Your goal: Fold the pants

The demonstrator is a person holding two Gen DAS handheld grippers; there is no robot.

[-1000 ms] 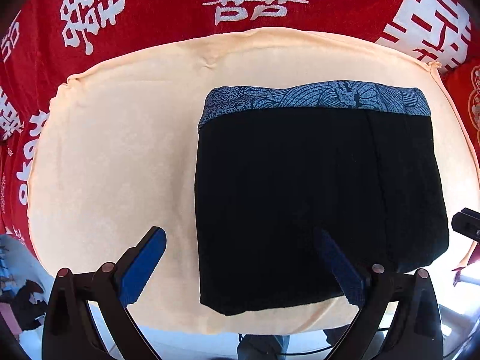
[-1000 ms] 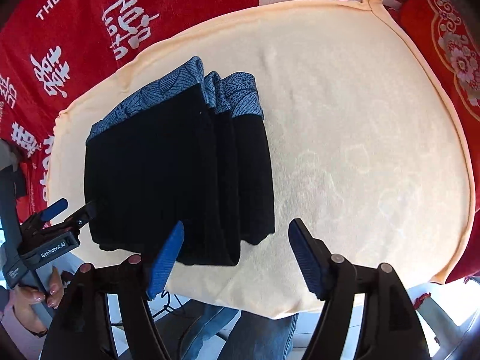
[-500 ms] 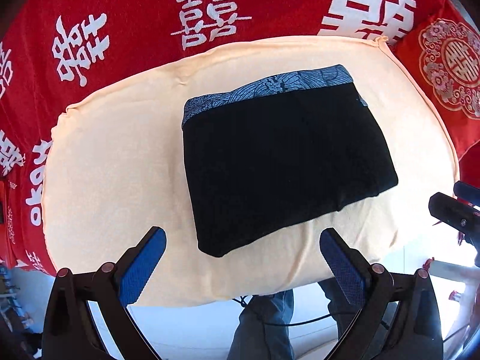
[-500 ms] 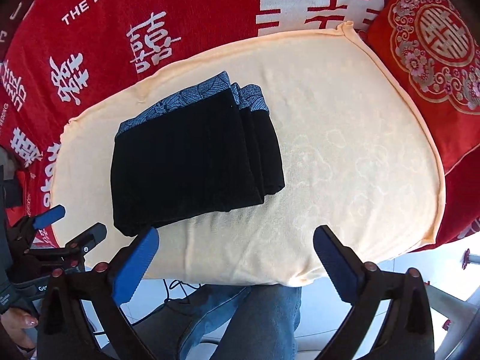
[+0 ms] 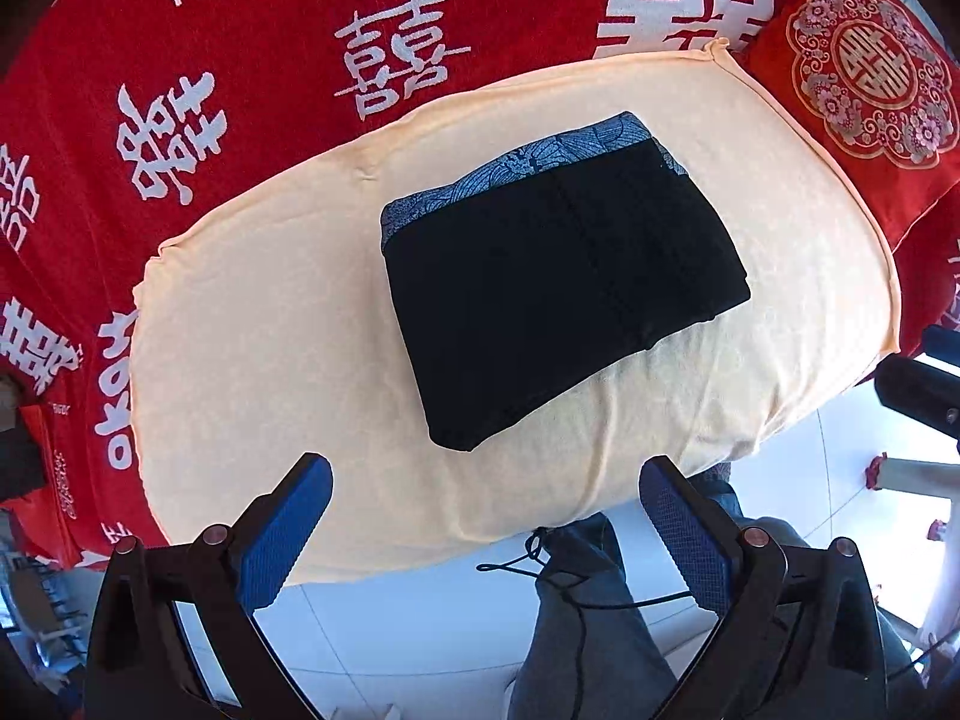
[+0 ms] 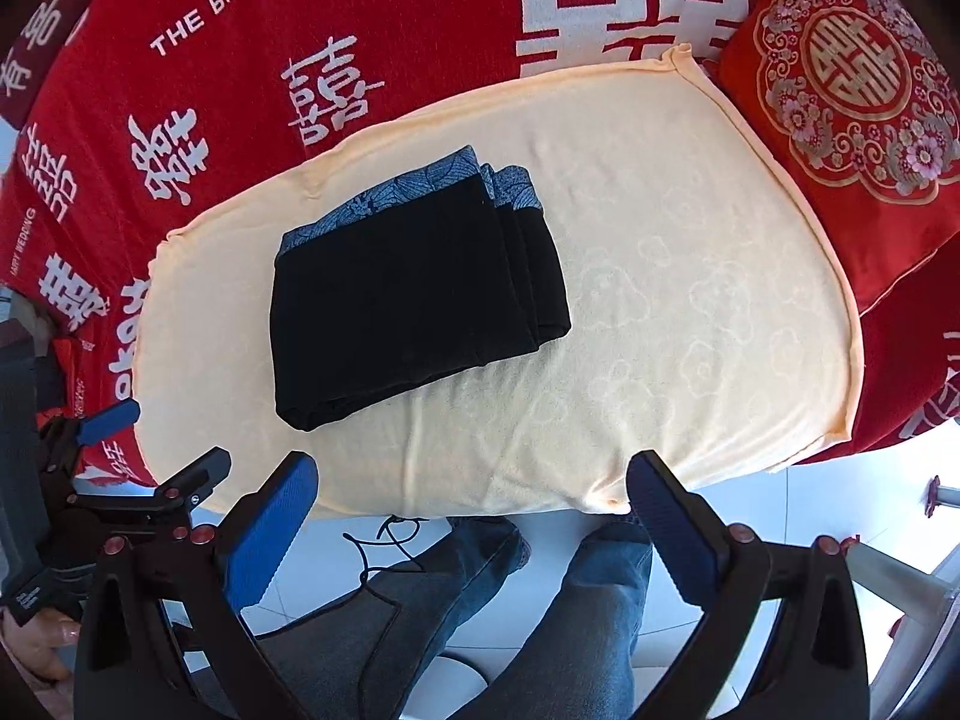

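Observation:
The black pants [image 5: 558, 294] with a blue patterned waistband lie folded into a compact rectangle on a cream cloth [image 5: 270, 324]. They also show in the right wrist view [image 6: 408, 300], with several stacked layers visible at their right edge. My left gripper [image 5: 486, 480] is open and empty, held above and in front of the cloth's near edge. My right gripper [image 6: 474, 474] is open and empty, likewise back from the near edge. The left gripper also appears at the lower left of the right wrist view [image 6: 150, 462].
A red blanket [image 5: 240, 60] with white characters lies under and behind the cream cloth [image 6: 690, 300]. A red embroidered cushion [image 6: 852, 90] sits at the back right. The person's jeans-clad legs [image 6: 540, 612] and a white tiled floor are below the near edge.
Both grippers have pulled back and up from the folded pants. The left one was over the pants' near edge a second ago; the pants stay put.

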